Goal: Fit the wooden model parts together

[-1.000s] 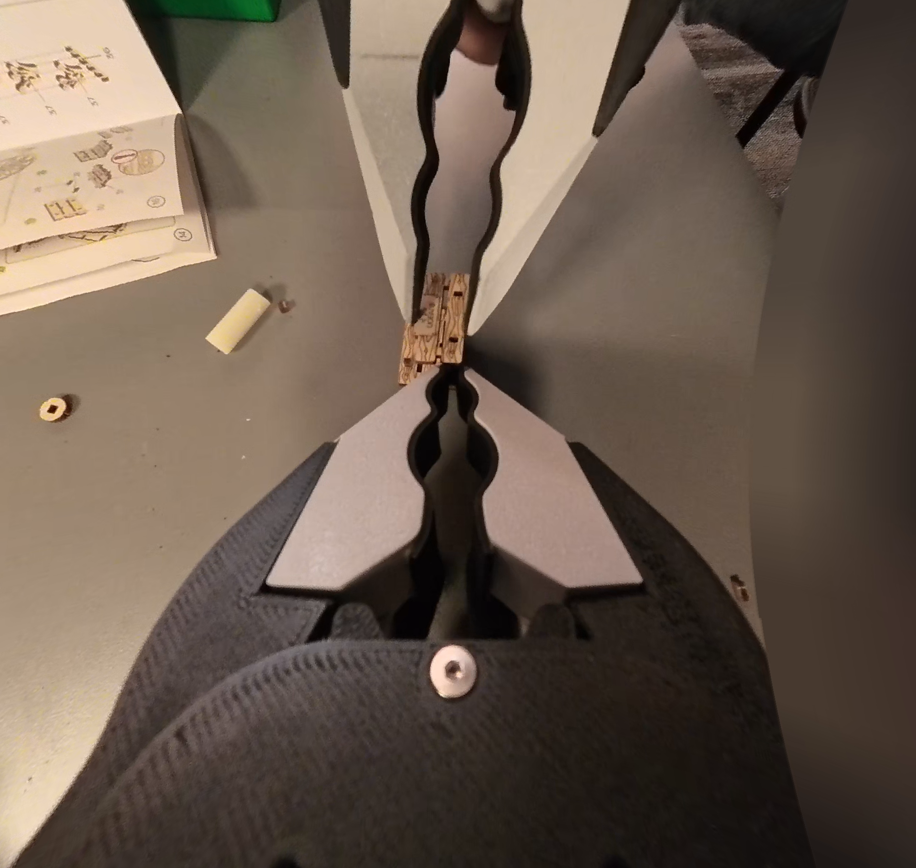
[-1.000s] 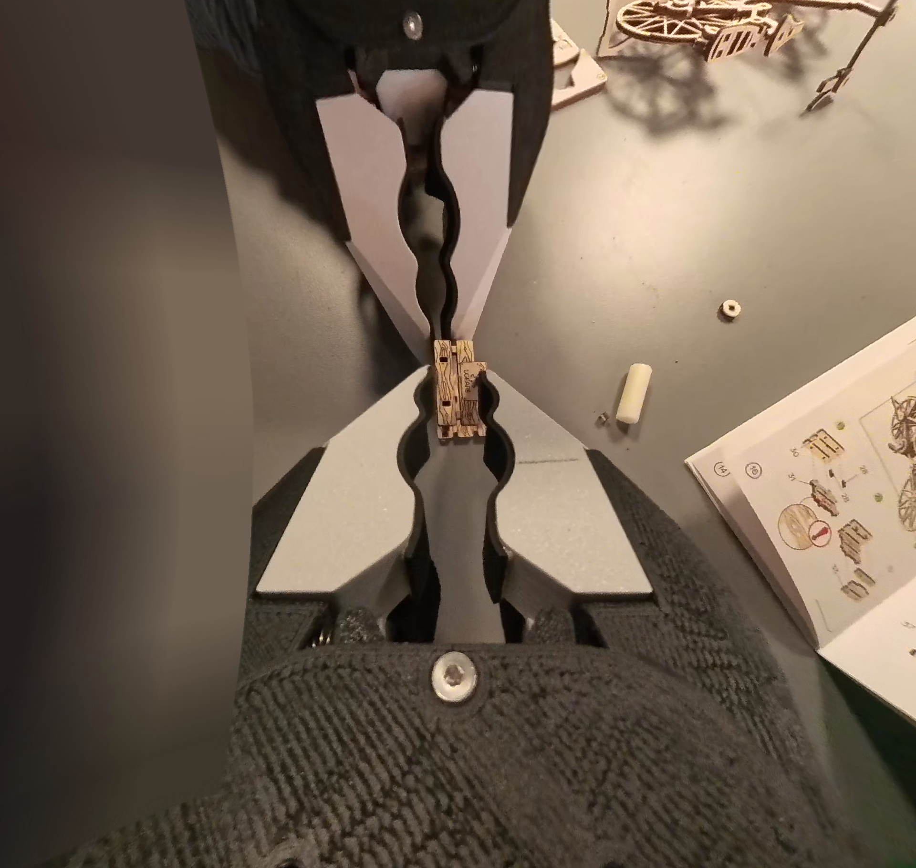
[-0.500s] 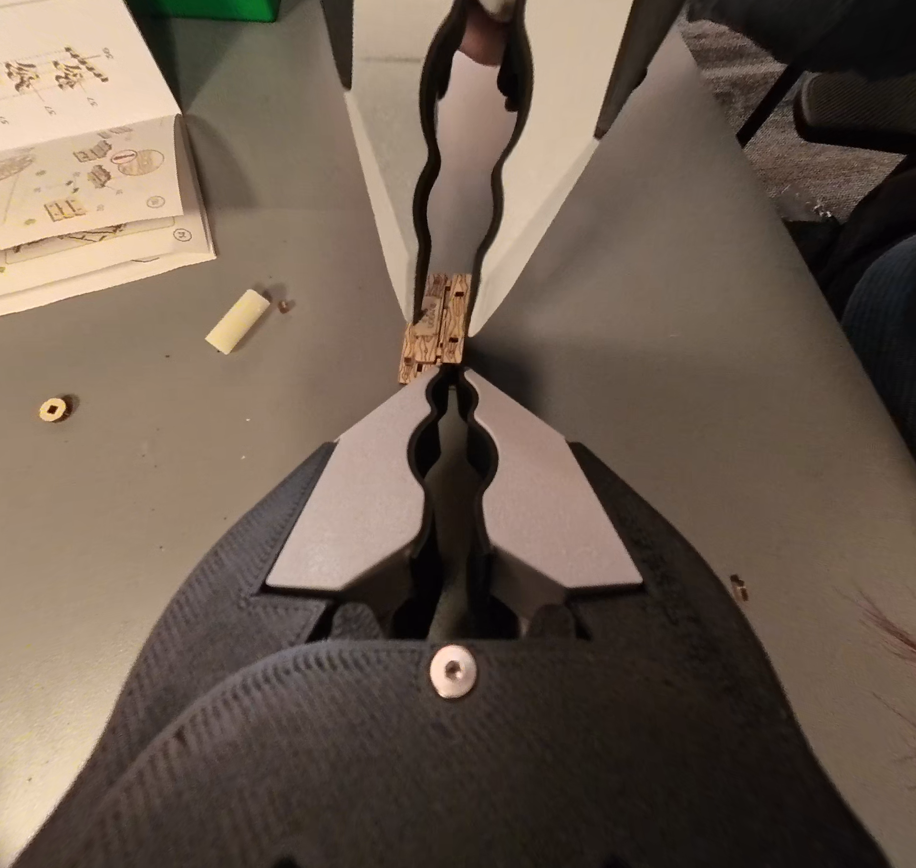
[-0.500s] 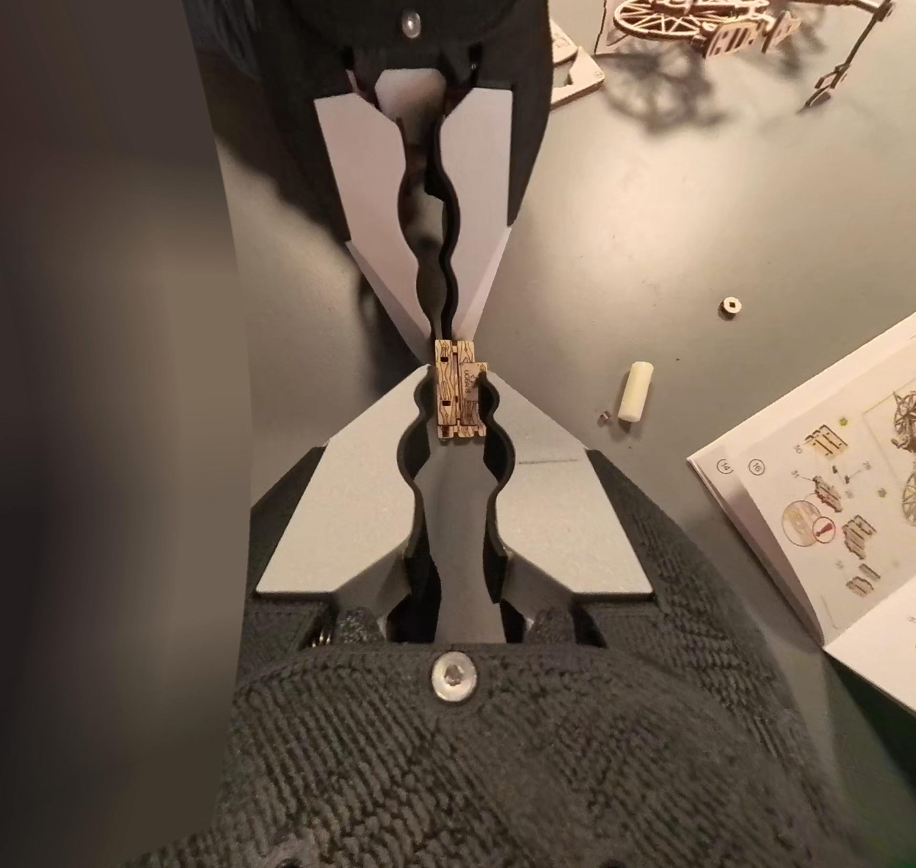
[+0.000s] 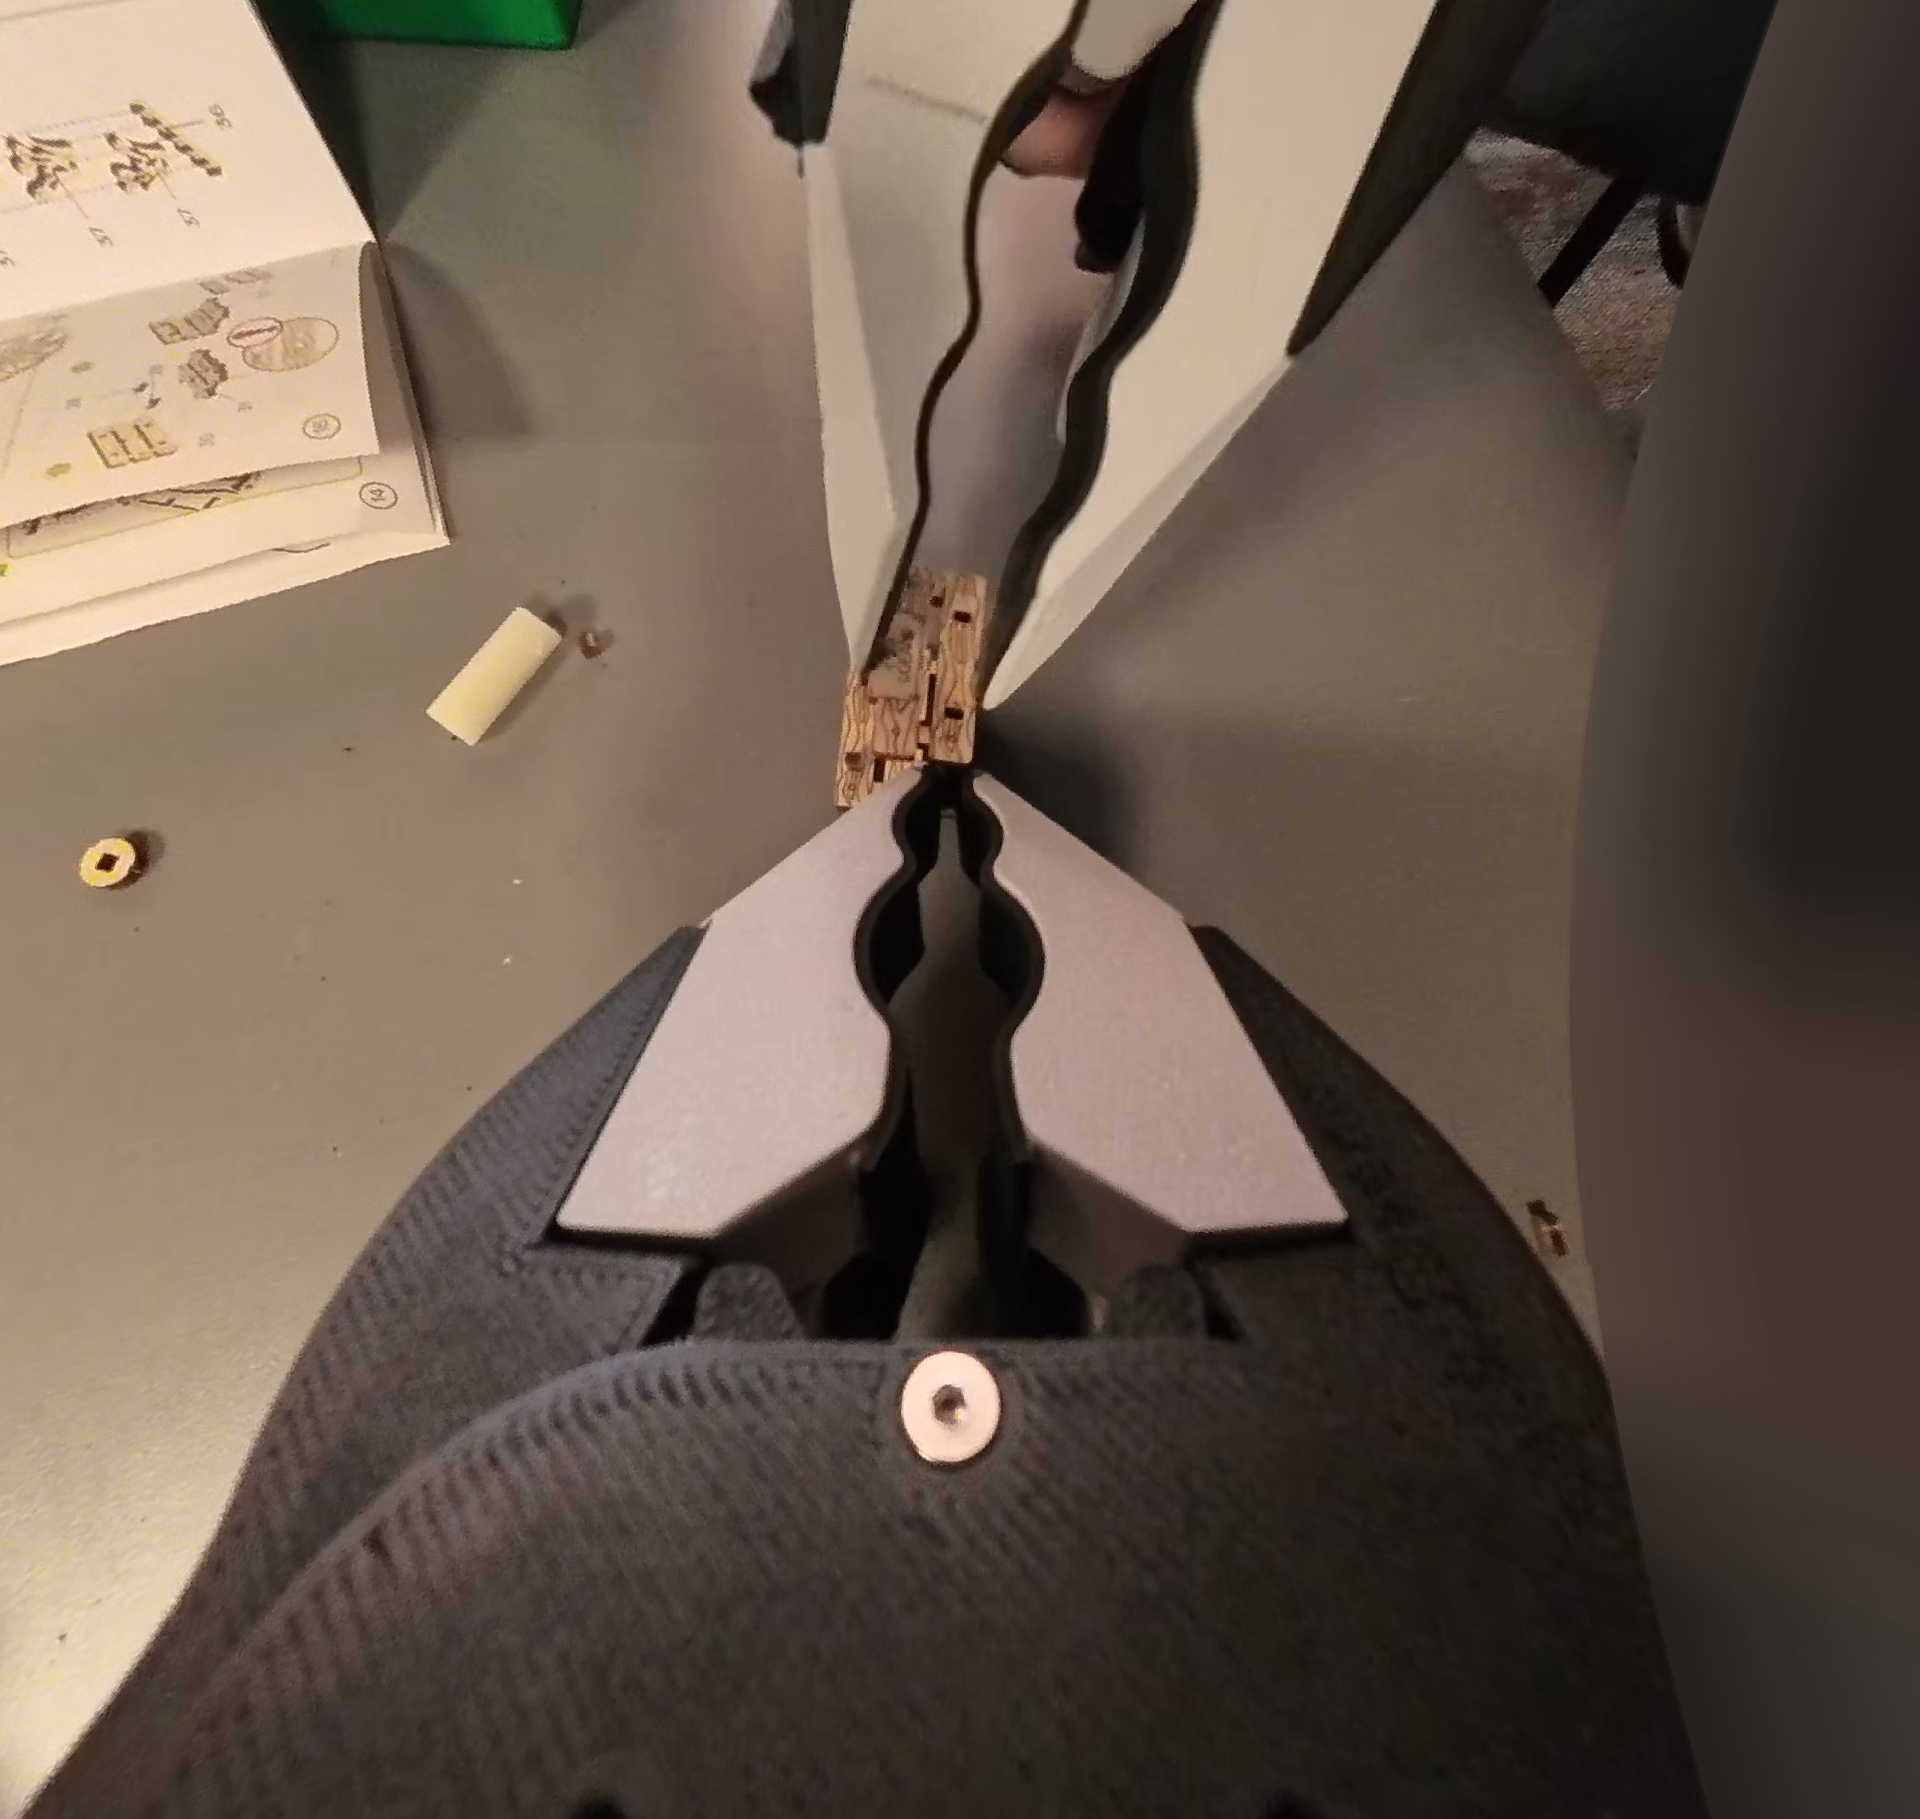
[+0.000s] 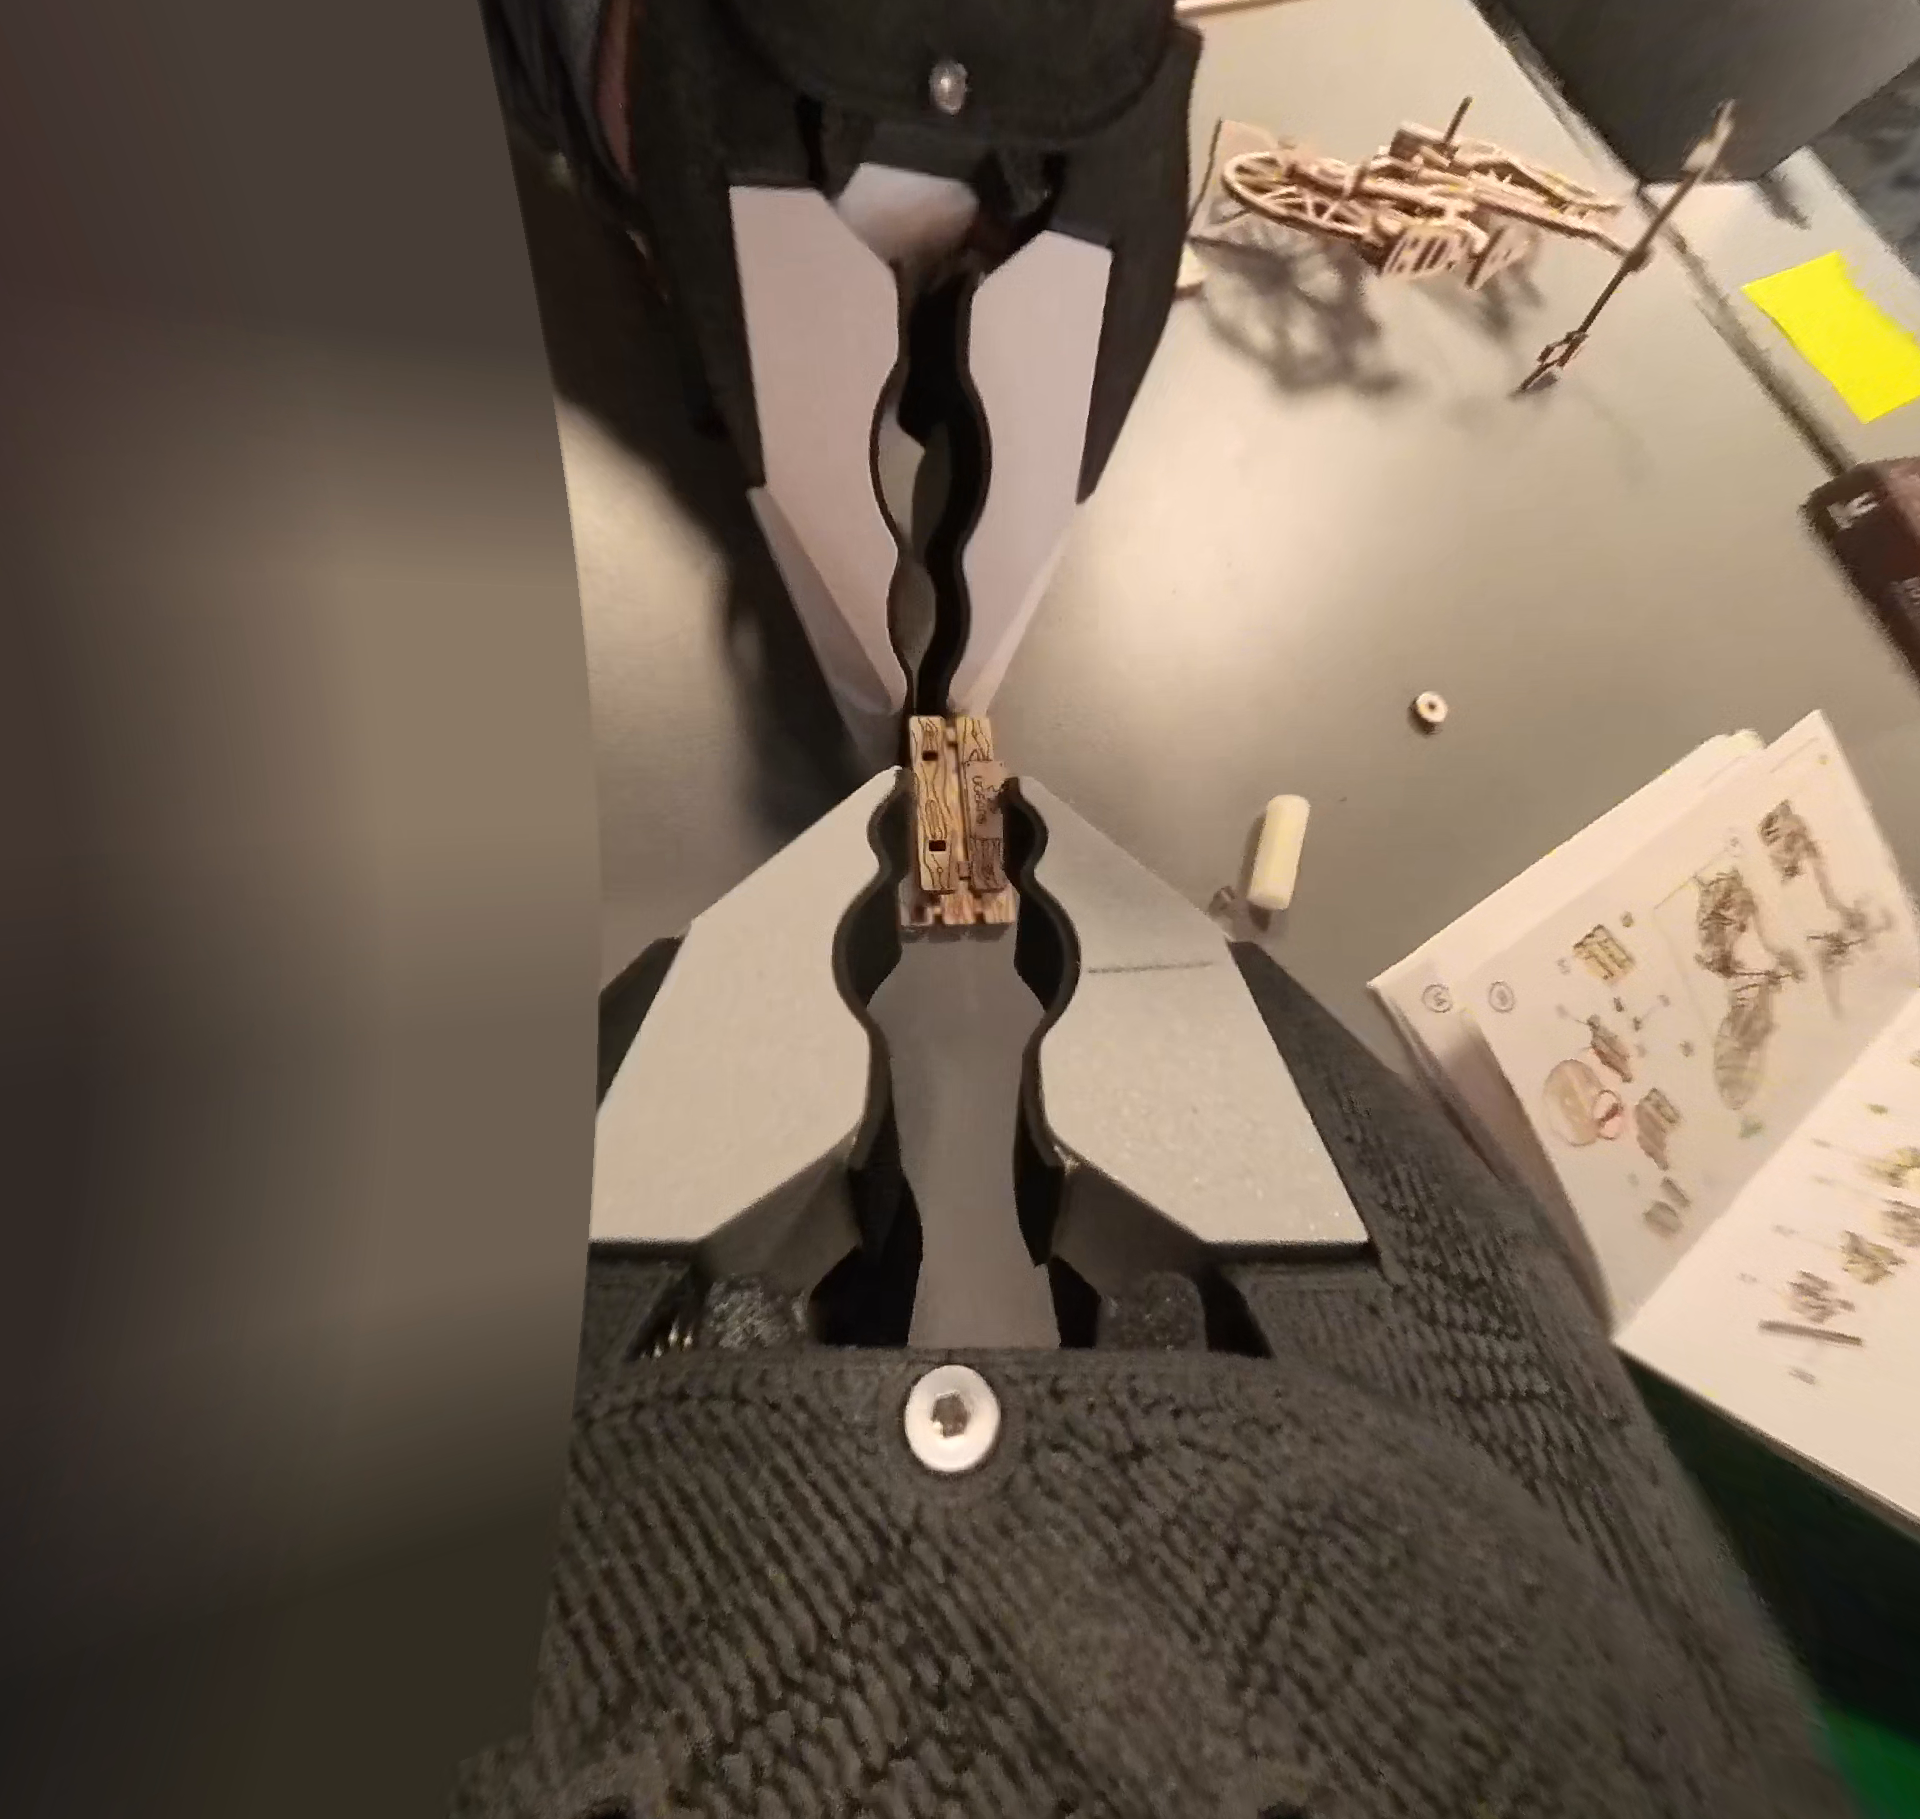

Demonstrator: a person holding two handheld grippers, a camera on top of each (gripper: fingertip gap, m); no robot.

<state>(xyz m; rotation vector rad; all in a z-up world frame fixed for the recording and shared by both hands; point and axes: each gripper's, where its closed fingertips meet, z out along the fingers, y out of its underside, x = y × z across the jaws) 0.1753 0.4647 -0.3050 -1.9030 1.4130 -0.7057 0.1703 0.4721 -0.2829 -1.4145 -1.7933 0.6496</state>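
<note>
Each camera sits just behind its own jaws, looking forward and down along them at the grey worktop from close range. The two views face each other head-on. Both share the small wooden block at centre, the cream cylinder and the instruction booklet.
</note>
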